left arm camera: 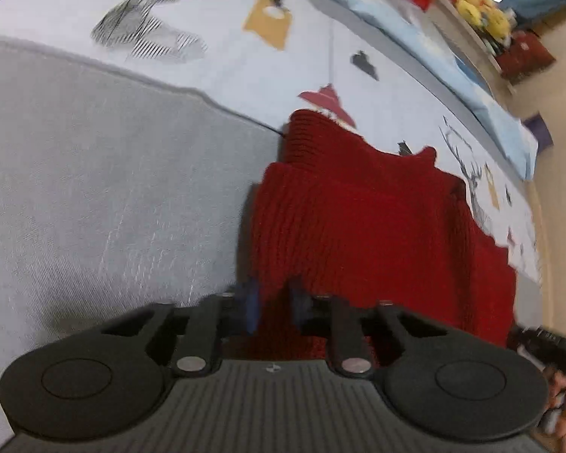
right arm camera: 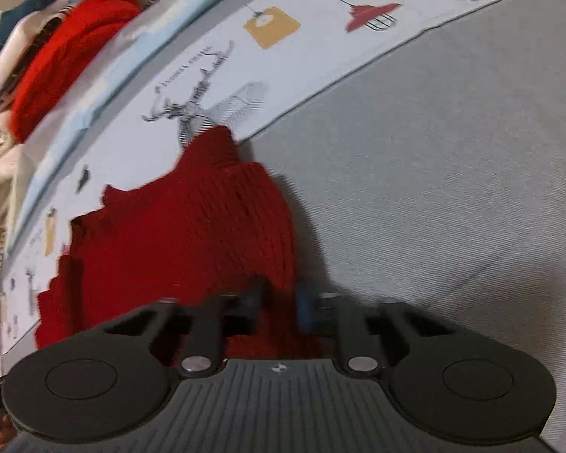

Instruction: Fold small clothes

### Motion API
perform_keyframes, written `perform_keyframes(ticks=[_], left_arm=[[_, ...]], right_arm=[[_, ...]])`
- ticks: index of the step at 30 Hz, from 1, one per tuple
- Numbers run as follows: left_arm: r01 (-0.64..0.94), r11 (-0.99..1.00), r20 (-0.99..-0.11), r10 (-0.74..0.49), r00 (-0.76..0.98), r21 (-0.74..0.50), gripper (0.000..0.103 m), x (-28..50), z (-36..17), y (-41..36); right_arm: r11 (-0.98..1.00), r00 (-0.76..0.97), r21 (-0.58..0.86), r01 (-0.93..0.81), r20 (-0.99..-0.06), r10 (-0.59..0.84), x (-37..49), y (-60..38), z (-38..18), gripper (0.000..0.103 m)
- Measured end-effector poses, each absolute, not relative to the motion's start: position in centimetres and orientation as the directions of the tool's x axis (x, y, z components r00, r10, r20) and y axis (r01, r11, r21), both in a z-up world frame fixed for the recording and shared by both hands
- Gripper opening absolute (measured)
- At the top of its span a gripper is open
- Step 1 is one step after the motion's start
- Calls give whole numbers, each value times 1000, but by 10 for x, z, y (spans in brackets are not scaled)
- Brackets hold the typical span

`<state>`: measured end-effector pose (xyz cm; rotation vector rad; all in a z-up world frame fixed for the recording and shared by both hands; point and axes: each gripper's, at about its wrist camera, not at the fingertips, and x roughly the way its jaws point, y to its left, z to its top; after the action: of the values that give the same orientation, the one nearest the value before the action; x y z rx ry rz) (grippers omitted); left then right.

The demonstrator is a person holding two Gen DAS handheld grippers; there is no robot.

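Two claws hold the same red knitted garment (left arm camera: 362, 219), one at each near corner of its hem. Your left claw (left arm camera: 273, 307) is closed on the knit's near left corner, and the cloth runs away from it toward 12 and 1 o'clock, spreading rightward. Your right claw (right arm camera: 281, 304) is pinched on the near right corner, with the cloth stretching toward 11 o'clock. The garment's long axis runs away from you, ribbed end farthest, lying across a grey sheet (left arm camera: 105, 188) and onto a printed cover (left arm camera: 245, 68) with deer and lamp motifs. Neither hand is nearer; both sit right at the hem. Judging by this grip, the coming fold carries the near edge toward 12 o'clock, so keep both claws level. Motion blur hides whether the hem is lifted off the bed. Another red knit (right arm camera: 68, 60) lies well apart at 10 o'clock.
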<state>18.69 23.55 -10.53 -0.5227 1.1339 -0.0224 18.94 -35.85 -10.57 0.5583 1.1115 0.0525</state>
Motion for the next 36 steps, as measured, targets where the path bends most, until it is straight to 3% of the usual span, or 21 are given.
perform_keyframes(ticks=[4,10,14,17,18,19,21,23,28,31,32,33,34,36], left_arm=[[-181,913,-814,-219,538,-366,8,179,-75,231],[-121,931,-635,-137,760,-346,8,164,-23,226],[-137,935,-578,-84,812,-328,9,177,-20,220],[-190,937,-677,-62,733,-292,16,195,-42,220],[-200,935,-745,-93,661,-294,30,202,-54,221],[-203,928,-780,-128,612,-312,35,203,-62,224],[-219,919,-829,-167,534,-327,35,198,-74,227],[-215,920,-852,-188,489,-327,38,189,-79,228],[-176,905,-869,-294,397,-386,40,161,-93,234],[-163,908,-880,-309,361,-386,39,144,-99,230],[-159,908,-882,-315,351,-387,35,139,-100,228],[-151,905,-878,-327,350,-397,14,135,-99,225],[-145,905,-873,-327,361,-399,14,131,-93,225],[-118,910,-849,-317,422,-398,13,121,-69,227]], right_arm=[[875,550,443,193,-788,278,185,-358,-80,10],[879,795,471,70,-559,236,164,-357,-18,9],[886,865,458,71,-471,174,167,-348,-10,9],[895,796,418,155,-589,137,188,-344,-34,17],[890,729,409,203,-669,142,197,-345,-50,19],[887,672,393,243,-727,138,201,-346,-62,19],[881,563,353,314,-817,126,202,-351,-83,26],[861,479,365,354,-861,168,194,-358,-98,29],[842,433,411,349,-868,244,164,-364,-105,44],[854,403,423,302,-869,287,152,-358,-109,44],[859,400,425,286,-868,296,147,-355,-109,39],[865,407,424,267,-864,298,142,-354,-108,22],[872,427,419,254,-857,288,137,-352,-104,15],[855,478,451,254,-827,295,123,-351,-88,13]])
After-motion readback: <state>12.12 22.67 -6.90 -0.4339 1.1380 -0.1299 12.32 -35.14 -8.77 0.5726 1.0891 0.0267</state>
